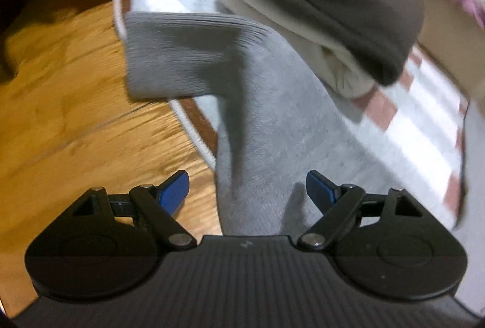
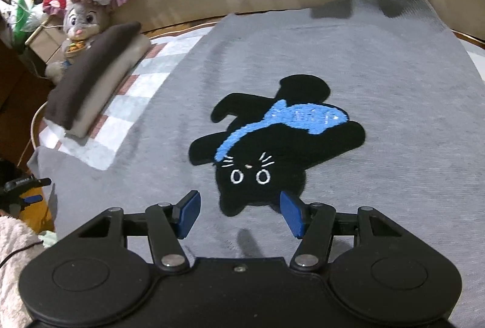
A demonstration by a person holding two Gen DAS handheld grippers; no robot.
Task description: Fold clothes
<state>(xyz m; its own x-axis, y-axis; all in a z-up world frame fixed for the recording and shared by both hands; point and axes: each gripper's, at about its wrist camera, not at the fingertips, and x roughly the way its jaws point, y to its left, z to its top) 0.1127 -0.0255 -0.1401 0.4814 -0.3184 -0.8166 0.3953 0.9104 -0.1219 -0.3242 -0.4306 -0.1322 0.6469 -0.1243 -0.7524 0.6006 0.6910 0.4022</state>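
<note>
Sweatshirt [image 2: 303,61] in grey lies spread flat on the checked mat [image 2: 130,103] on the floor, front up, its black cat patch [image 2: 272,146] upside down to the right wrist camera. One sleeve [image 1: 272,127] runs lengthwise away from the left gripper [image 1: 247,188], then bends sideways so its ribbed cuff [image 1: 175,61] overhangs the mat's edge onto the wooden floor [image 1: 75,115]. Both grippers stand wide and empty; the right gripper [image 2: 239,214] hovers over the patch. Folded clothes [image 2: 97,76] sit stacked near the mat's far corner.
</note>
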